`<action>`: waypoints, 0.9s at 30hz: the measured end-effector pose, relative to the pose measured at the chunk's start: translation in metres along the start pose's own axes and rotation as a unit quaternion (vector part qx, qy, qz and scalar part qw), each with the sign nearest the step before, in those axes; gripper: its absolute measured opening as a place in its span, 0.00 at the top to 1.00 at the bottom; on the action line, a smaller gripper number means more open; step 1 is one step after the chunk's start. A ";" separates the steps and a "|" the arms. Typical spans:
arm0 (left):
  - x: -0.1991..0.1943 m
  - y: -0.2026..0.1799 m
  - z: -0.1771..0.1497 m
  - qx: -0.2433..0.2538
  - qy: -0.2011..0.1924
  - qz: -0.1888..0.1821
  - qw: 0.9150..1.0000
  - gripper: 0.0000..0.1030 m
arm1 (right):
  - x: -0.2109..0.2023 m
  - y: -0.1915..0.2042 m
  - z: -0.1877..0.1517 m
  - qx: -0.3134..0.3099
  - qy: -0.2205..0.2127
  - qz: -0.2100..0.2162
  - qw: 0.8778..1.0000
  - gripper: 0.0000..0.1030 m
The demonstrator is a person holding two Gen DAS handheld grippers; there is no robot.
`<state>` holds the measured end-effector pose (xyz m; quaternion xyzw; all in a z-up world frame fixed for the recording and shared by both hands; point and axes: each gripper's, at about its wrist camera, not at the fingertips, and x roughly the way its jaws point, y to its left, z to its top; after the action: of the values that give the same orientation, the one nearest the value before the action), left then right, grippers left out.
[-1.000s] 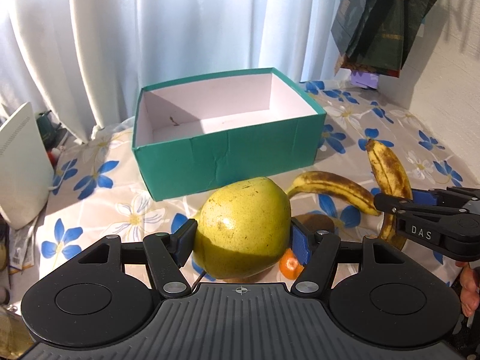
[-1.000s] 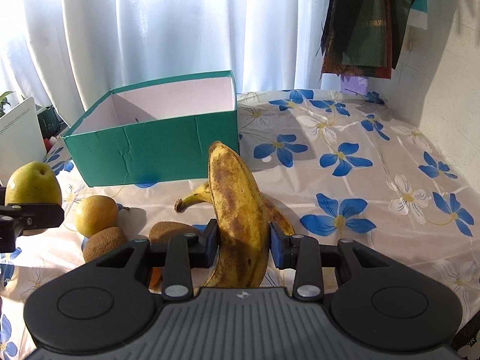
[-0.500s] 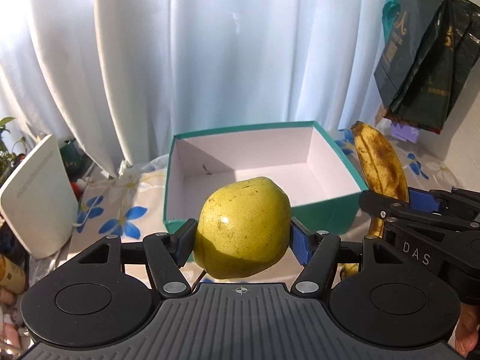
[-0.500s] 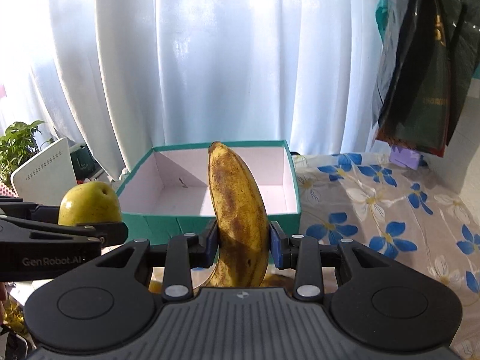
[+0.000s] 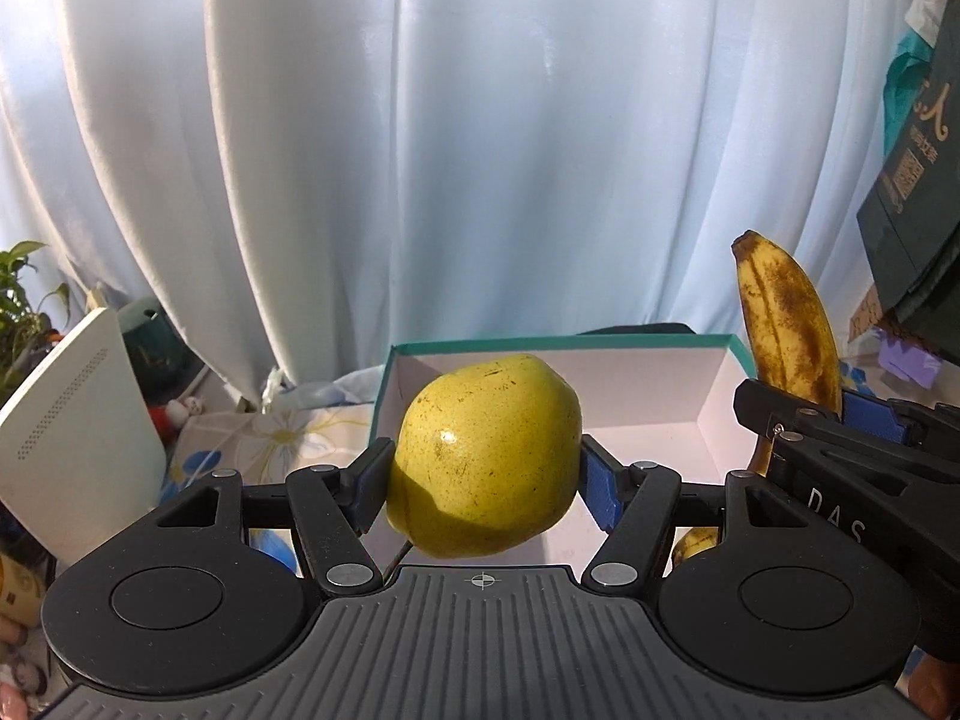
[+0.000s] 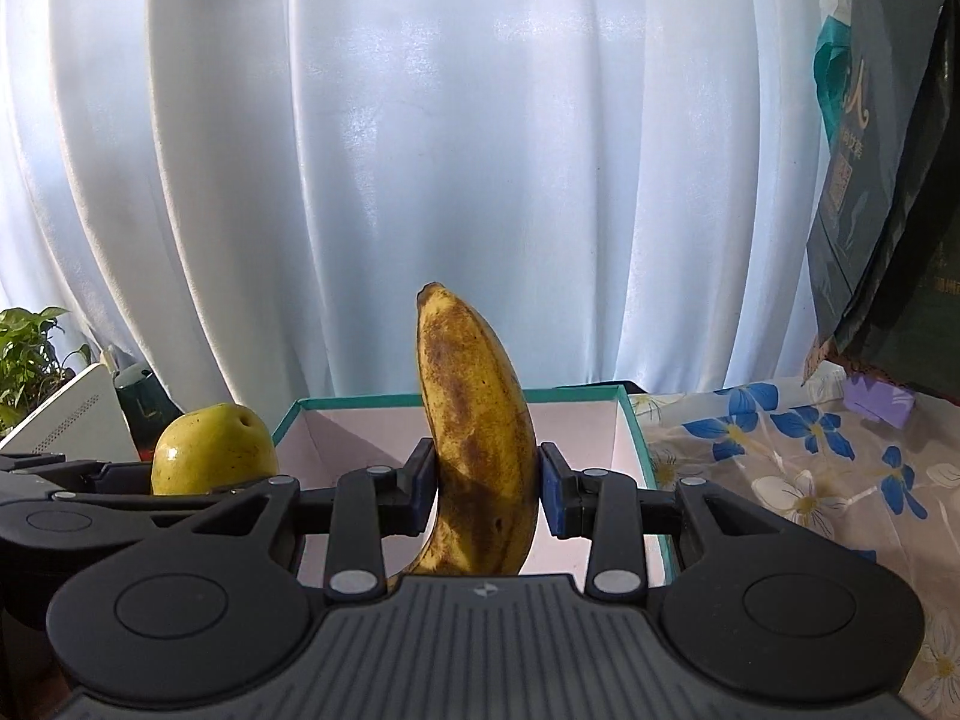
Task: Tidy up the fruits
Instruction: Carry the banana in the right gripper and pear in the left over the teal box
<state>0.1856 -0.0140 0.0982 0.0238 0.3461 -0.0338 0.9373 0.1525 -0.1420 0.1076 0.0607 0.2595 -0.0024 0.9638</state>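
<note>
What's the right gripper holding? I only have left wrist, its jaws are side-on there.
Observer: The right gripper is shut on a spotted banana, tip up.
Operator: Table right of the box?
Observer: A floral tablecloth, blue and white flowers.
Operator: Can you see my pear's top?
Observer: Yes, the pear shows a dimple at its top, left of the teal box.
</note>
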 end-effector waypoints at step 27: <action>0.134 -0.008 -0.018 0.007 0.131 0.046 0.990 0.35 | 0.106 -0.024 -0.034 0.014 0.098 -0.061 0.993 0.67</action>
<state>0.2753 -0.0267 -0.0031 0.0510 0.4643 0.0106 0.8841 0.2270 -0.1586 0.0228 0.0578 0.3556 -0.0587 0.9310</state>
